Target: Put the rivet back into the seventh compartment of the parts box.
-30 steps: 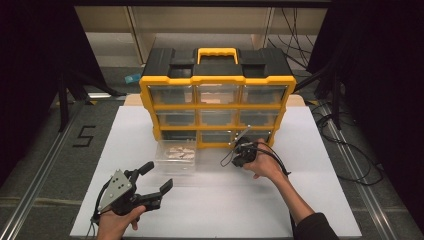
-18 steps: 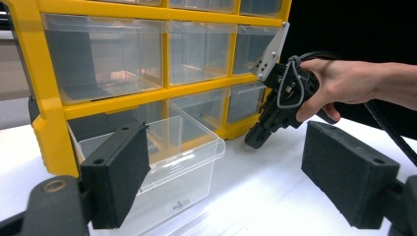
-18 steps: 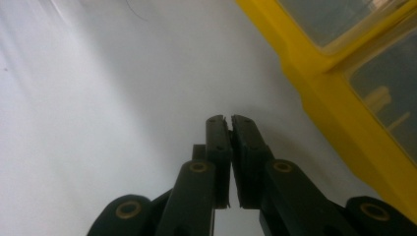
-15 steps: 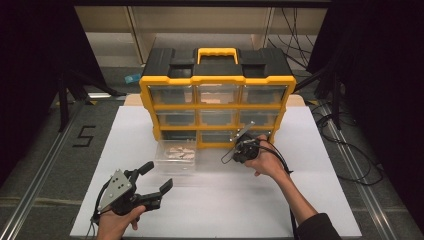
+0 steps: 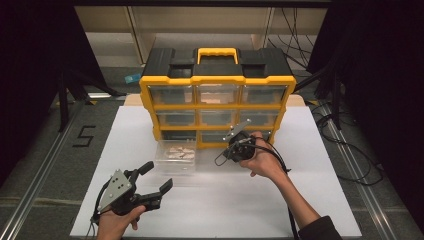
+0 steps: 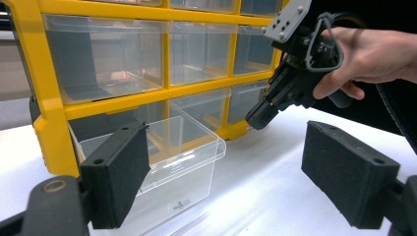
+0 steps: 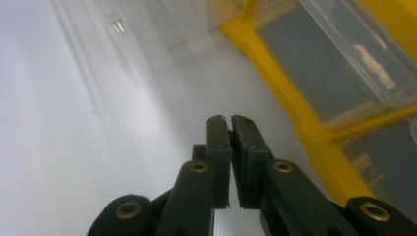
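Note:
A yellow and black drawer cabinet with clear drawers stands at the middle of the white board. One clear drawer is out of it and sits on the board by the cabinet's lower left, holding tan pieces. My left gripper hovers open near the board's front left, its jaws wide apart and facing that drawer. My right gripper is shut just in front of the cabinet's bottom row, right of the drawer. Its closed fingertips point down at the board beside the yellow frame, with nothing seen between them.
The cabinet's bottom left slot is dark and open. Cables trail over the floor at the right. A "5" mark is on the floor at the left. Bare board lies in front of the drawer and between the grippers.
The right hand has shifted only slightly in front of the cabinet's bottom row. The left gripper has stayed where it was, still open.

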`<move>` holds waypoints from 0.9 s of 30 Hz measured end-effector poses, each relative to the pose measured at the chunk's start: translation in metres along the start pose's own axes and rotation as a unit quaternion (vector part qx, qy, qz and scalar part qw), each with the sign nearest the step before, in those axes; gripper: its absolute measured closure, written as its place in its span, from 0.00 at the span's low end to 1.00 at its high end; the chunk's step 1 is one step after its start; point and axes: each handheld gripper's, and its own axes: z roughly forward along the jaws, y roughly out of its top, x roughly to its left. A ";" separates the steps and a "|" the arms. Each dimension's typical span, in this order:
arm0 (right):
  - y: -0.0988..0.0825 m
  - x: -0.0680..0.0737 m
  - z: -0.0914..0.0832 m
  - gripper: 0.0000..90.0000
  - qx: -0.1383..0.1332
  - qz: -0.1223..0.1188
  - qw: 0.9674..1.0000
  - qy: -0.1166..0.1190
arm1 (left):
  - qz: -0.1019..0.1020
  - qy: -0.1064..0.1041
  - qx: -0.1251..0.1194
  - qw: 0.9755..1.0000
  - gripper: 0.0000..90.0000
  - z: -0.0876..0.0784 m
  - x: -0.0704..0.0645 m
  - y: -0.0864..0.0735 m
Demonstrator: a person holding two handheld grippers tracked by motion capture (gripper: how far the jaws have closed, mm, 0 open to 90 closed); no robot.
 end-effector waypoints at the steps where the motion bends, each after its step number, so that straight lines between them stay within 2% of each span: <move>1: 0.000 0.000 0.000 0.96 0.000 0.000 1.000 0.000 | 0.000 0.000 0.000 1.000 0.20 0.000 0.000 0.000; 3: 0.003 0.004 -0.003 0.96 -0.004 0.002 1.000 -0.003 | 0.000 0.000 0.000 1.000 0.20 0.000 0.000 0.000; 5: 0.006 0.007 -0.005 0.96 -0.006 0.000 1.000 0.004 | 0.000 0.000 0.000 1.000 0.20 0.000 0.000 0.000; 10: 0.014 0.016 -0.011 0.96 -0.015 -0.014 1.000 0.011 | 0.001 0.000 0.000 1.000 0.20 0.000 0.000 0.000; 14: 0.021 0.021 -0.013 0.96 -0.025 -0.021 0.999 0.008 | 0.001 0.001 0.001 1.000 0.20 0.000 0.000 0.000; 20: 0.031 0.025 -0.015 0.96 -0.038 -0.031 0.999 0.011 | 0.001 0.001 0.002 1.000 0.20 0.001 0.000 -0.001; 23: 0.035 0.027 -0.016 0.96 -0.039 -0.029 0.999 0.013 | 0.001 0.002 0.001 1.000 0.20 0.001 0.000 -0.001; 27: 0.042 0.027 -0.016 0.96 -0.053 -0.028 0.998 0.013 | 0.000 0.002 0.003 1.000 0.20 0.001 0.000 -0.001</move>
